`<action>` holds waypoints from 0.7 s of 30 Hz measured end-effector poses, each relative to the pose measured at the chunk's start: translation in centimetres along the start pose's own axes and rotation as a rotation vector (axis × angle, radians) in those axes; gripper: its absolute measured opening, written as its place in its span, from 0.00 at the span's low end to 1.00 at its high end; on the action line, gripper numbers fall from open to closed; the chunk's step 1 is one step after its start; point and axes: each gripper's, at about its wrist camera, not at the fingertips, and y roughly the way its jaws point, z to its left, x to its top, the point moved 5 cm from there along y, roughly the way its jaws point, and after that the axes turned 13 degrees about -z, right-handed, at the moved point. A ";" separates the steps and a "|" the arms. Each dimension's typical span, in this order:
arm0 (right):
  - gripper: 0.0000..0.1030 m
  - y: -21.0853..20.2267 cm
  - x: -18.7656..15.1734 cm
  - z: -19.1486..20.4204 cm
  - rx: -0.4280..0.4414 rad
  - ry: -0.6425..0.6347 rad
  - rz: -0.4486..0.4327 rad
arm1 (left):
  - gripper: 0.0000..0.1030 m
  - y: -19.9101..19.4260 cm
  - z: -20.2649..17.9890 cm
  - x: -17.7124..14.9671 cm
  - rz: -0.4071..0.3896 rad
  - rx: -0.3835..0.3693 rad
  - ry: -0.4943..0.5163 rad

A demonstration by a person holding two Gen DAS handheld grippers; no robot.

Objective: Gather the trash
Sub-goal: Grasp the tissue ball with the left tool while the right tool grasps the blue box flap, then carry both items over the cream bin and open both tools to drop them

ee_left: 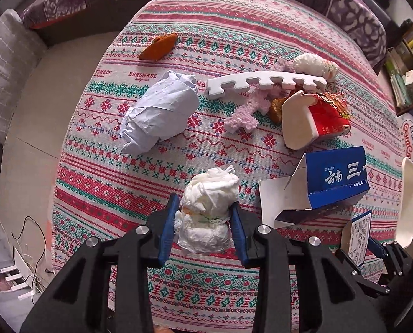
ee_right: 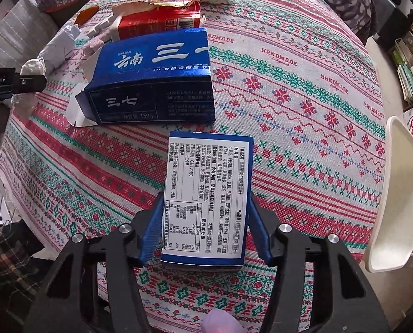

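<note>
A crumpled white tissue wad [ee_left: 206, 211] sits between the blue pads of my left gripper [ee_left: 205, 202], which is shut on it just above the patterned tablecloth [ee_left: 228, 27]. In the right wrist view a small blue box with a white printed label [ee_right: 206, 194] lies lengthwise between the fingers of my right gripper [ee_right: 206, 197]; both pads touch its long sides. The left wrist view shows that same box [ee_left: 354, 238] at its lower right, and the left gripper's finger [ee_right: 32, 80] shows at the right wrist view's left edge.
More litter lies on the cloth: a large open blue carton [ee_right: 153, 77], a torn red carton [ee_left: 325, 119], crumpled pale paper [ee_left: 159, 113], a white notched foam strip [ee_left: 264, 83], a pink foam piece [ee_left: 245, 113] and an orange scrap [ee_left: 158, 46]. A white chair [ee_right: 400, 194] stands on the right.
</note>
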 end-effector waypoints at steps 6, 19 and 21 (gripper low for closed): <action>0.52 -1.5 1.7 -0.8 0.009 0.034 -0.049 | 0.35 -1.4 -2.2 0.3 -0.036 -0.020 -0.014; 0.52 -7.4 5.9 -5.5 -0.018 0.166 -0.270 | 0.35 -3.2 -3.5 2.1 -0.167 -0.014 -0.073; 0.52 -8.2 6.3 -6.6 -0.048 0.194 -0.320 | 0.35 -4.2 -4.1 2.7 -0.225 0.011 -0.072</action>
